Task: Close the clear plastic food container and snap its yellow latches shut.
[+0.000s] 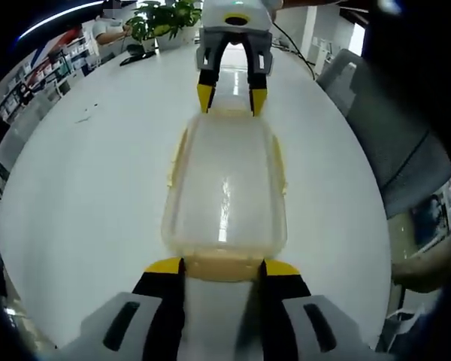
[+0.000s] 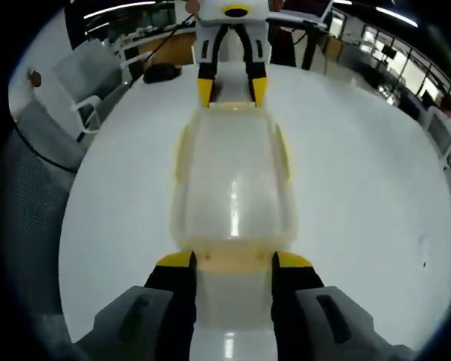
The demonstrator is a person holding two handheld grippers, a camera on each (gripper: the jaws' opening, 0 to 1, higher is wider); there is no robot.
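Both hand-held grippers, left (image 1: 222,268) and right (image 2: 234,263), spread apart, straddle closed container's (image 1: 225,188) end latches

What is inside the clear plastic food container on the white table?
Nothing visible: through the lid of the clear plastic food container only the white table and ceiling-light glare show. Its near end is hidden between the left gripper jaws.

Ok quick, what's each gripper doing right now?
Left gripper: open, jaws astride the container's end latch.
Right gripper: open, astride the opposite latch.

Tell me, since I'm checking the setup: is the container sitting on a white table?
Yes, in the left gripper view the clear plastic food container rests lid-down-closed on the round white table between both grippers.
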